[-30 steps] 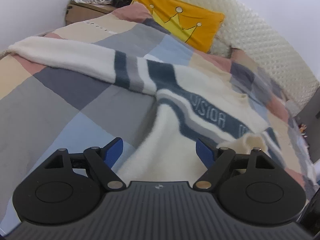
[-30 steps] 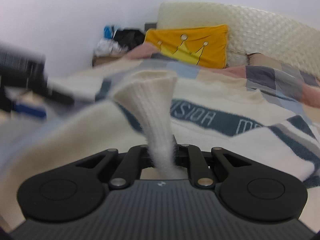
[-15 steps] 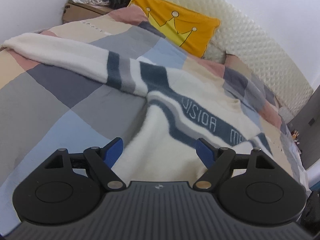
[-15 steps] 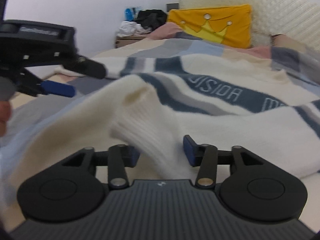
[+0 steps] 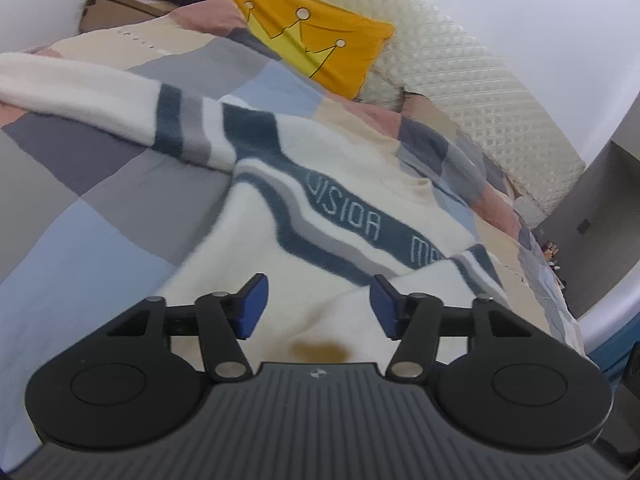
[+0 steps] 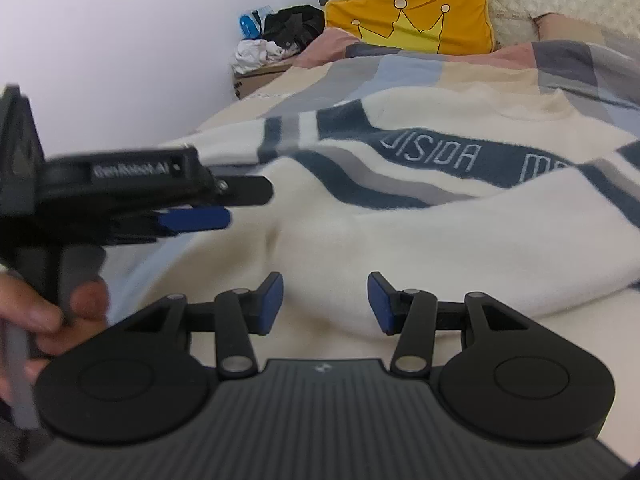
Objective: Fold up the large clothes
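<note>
A cream knitted sweater (image 5: 328, 184) with dark blue and grey stripes and lettering lies spread on the bed. One sleeve (image 5: 80, 84) stretches out to the left; the other sleeve (image 6: 480, 240) lies folded across the body. My left gripper (image 5: 317, 292) hovers low over the sweater's near part by a brownish stain (image 5: 318, 350). Its jaws are closing, with cloth below them and the pads not pressing on it. The right gripper (image 6: 325, 292) is open above the cream cloth and holds nothing. The left gripper (image 6: 192, 216) also shows at the left of the right wrist view.
A patchwork duvet (image 5: 80, 220) covers the bed. A yellow crown pillow (image 5: 312, 36) leans on a quilted cream headboard (image 5: 460, 80). A cardboard box (image 5: 120, 4) with piled clothes stands by the wall. A person's hand (image 6: 48, 312) grips the left gripper's handle.
The right gripper let go of the sleeve cuff it was shut on and opened; the sleeve now lies across the body. The left gripper's jaws narrowed and it moved forward over the sweater.
</note>
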Available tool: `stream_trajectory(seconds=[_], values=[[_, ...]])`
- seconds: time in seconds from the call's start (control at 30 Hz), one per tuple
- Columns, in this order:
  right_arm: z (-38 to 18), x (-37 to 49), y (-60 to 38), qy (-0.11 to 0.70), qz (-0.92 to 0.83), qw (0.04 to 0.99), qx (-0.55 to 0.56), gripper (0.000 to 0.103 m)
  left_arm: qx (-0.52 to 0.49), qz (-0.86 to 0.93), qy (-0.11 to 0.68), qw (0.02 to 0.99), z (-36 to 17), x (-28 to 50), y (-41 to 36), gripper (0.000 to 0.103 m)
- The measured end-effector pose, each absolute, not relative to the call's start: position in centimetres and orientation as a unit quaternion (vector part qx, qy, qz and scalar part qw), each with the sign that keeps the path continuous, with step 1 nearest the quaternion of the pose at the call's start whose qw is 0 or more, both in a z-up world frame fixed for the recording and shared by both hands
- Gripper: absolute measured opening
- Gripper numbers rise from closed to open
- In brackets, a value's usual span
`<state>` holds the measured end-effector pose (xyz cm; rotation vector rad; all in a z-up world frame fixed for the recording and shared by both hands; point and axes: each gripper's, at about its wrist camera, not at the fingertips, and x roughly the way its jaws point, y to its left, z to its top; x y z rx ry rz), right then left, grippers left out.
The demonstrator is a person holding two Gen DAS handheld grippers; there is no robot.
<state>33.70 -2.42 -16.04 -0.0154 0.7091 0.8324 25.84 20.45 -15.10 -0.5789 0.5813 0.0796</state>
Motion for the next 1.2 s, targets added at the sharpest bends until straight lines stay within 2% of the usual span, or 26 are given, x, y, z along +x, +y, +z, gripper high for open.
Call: stream_trajectory(seconds=[0.13, 0.2, 0.23, 0.3, 0.37, 0.47, 0.77, 0.83, 0.9, 0.97, 1.03, 1.2], values=[[-15.6, 33.6, -2.5, 0.330, 0.391, 0.859, -0.001, 0.046, -0.277, 0.029, 0.296, 0.914, -15.5, 26.2, 20.2, 0.044], [-16.0, 33.9, -2.4, 0.334, 0.374, 0.865, -0.002, 0.035, -0.274, 0.019, 0.311, 0.910, -16.1, 26.4, 19.8, 0.040], [-16.5, 34.3, -2.4, 0.342, 0.366, 0.865, 0.001, 0.033, -0.271, 0.013, 0.318, 0.908, -16.5, 26.3, 19.7, 0.039], [-17.3, 34.8, -2.3, 0.357, 0.358, 0.863, 0.006, 0.015, -0.256, 0.019, 0.343, 0.903, -17.5, 26.4, 19.2, 0.037], [-18.1, 35.1, -2.2, 0.367, 0.352, 0.861, 0.004, 0.014, -0.227, 0.037, 0.376, 0.898, -18.5, 26.9, 18.5, 0.033], [-18.7, 35.1, -2.0, 0.369, 0.349, 0.861, -0.001, 0.014, -0.212, 0.054, 0.407, 0.887, -19.9, 27.5, 17.9, 0.032], [-19.8, 34.9, -1.2, 0.375, 0.334, 0.864, -0.021, 0.013, -0.239, 0.068, 0.396, 0.884, -20.6, 27.0, 18.6, 0.033], [-19.5, 35.1, -1.2, 0.376, 0.335, 0.864, -0.014, 0.013, -0.253, 0.072, 0.387, 0.884, -20.1, 26.8, 19.0, 0.034], [-19.5, 35.1, -1.3, 0.377, 0.336, 0.863, -0.009, 0.013, -0.272, 0.080, 0.373, 0.884, -19.5, 26.6, 19.5, 0.040], [-19.6, 34.9, -1.3, 0.372, 0.338, 0.864, -0.014, 0.013, -0.287, 0.111, 0.345, 0.887, -18.7, 26.0, 20.4, 0.060], [-19.6, 34.8, -1.4, 0.370, 0.339, 0.865, -0.016, 0.013, -0.306, 0.140, 0.323, 0.884, -17.9, 25.7, 21.4, 0.070], [-19.2, 35.1, -1.7, 0.371, 0.342, 0.863, 0.000, 0.013, -0.353, 0.176, 0.321, 0.861, -17.0, 25.9, 25.1, 0.070]])
